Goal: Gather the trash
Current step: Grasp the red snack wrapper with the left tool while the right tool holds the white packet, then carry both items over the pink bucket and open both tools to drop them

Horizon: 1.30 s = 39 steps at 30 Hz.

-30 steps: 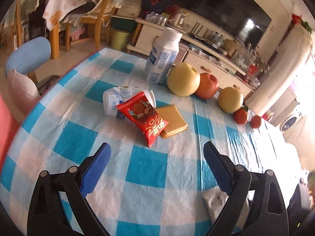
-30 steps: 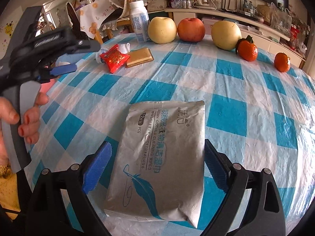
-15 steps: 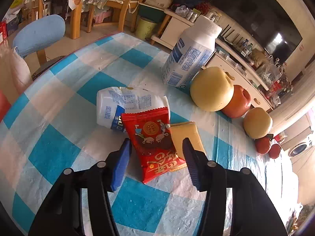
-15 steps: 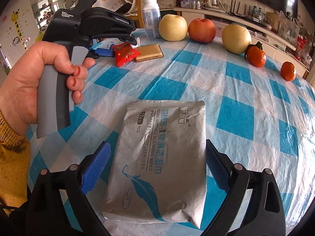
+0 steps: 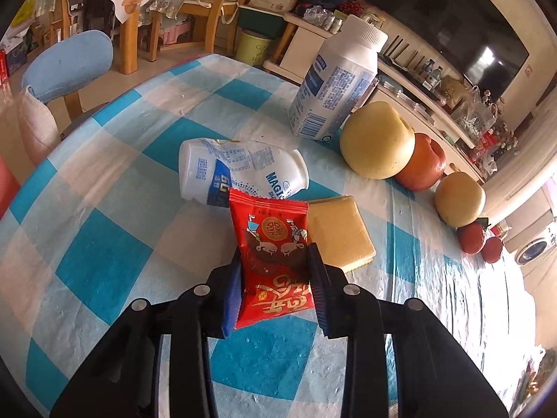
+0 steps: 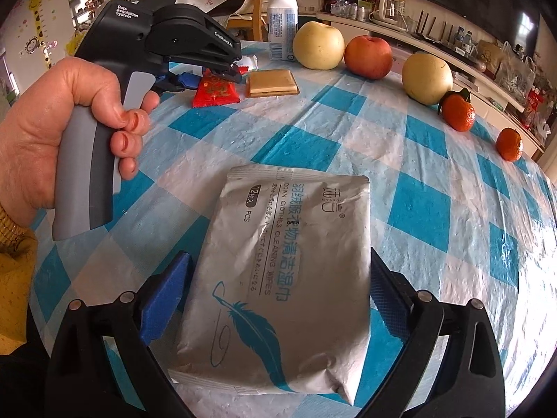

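— How much room do I have around the worktop (image 5: 104,250)?

— Its rounded left edge curves close past the crushed white bottle (image 5: 240,177), with a blue chair (image 5: 69,66) just off it. On my near side the checked cloth is bare in front of both tools. Along the far edge stand an upright milk bottle (image 5: 334,80), a yellow pear (image 5: 377,139), a red apple (image 5: 423,163), a second pear (image 5: 459,200) and two tangerines (image 6: 459,113).

— And the left hand-held gripper (image 5: 275,271)?

— I have it closed narrow on the red snack wrapper (image 5: 275,254); both blue pads press its sides. The wrapper's far end overlaps the crushed bottle, and a tan biscuit square (image 5: 339,233) lies just beside it on the right.

— The right hand-held gripper (image 6: 278,292)?

— Spread wide, one finger on each side of the grey wipes pack (image 6: 289,261), which lies flat near my edge. I cannot tell whether the pads touch it.
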Each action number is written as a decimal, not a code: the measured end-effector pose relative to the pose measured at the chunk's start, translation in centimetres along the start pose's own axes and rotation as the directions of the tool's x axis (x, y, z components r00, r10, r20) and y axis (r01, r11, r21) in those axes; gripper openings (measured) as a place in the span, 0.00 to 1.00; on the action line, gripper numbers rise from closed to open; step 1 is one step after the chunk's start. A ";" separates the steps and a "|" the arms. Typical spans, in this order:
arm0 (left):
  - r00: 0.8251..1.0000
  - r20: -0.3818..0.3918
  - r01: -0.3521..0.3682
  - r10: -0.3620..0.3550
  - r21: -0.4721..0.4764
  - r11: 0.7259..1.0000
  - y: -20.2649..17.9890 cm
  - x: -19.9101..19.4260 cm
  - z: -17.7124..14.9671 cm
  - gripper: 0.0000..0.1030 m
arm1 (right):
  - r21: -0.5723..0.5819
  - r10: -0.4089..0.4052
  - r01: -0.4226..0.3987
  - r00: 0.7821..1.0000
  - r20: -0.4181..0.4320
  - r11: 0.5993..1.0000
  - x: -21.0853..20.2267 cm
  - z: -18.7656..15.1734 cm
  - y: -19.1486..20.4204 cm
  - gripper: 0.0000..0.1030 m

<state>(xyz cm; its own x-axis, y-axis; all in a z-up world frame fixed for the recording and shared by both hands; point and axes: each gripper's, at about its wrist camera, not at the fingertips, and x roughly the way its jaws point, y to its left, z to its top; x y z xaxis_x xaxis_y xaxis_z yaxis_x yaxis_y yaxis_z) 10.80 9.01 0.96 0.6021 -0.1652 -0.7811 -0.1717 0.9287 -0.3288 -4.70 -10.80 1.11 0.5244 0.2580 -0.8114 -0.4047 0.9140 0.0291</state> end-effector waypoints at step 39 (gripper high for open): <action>0.986 0.151 0.049 -0.065 0.109 0.993 9.3 -12.3 -7.3 0.35 | -0.006 -0.112 0.114 0.983 0.148 0.993 -3.6 -1.5 0.7 0.61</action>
<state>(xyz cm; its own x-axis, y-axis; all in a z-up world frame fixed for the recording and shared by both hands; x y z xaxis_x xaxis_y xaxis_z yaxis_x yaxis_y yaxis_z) -3.86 17.29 3.61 0.7228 -0.1737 -0.6689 -0.0557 0.9501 -0.3070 -7.96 -11.53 3.16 0.6718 0.1974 -0.7139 -0.3463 0.9357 -0.0671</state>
